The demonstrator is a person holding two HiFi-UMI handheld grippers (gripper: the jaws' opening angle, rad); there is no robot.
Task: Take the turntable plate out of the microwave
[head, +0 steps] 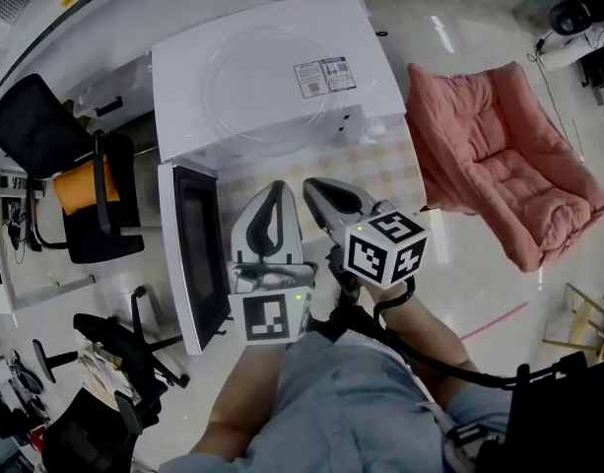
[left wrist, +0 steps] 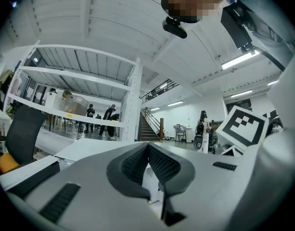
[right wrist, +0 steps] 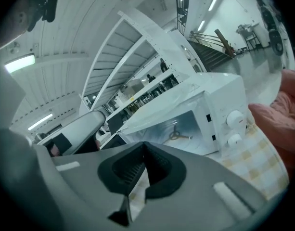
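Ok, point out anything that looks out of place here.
The clear turntable plate lies on top of the microwave, not inside it. The door stands open, and the cavity shows only the bare roller ring.

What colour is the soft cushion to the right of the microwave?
Pink; the cushion shows best in the head view.

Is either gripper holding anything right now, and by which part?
Nothing is held. The left gripper and the right gripper are both shut, jaws together with nothing between them, clear of the microwave.
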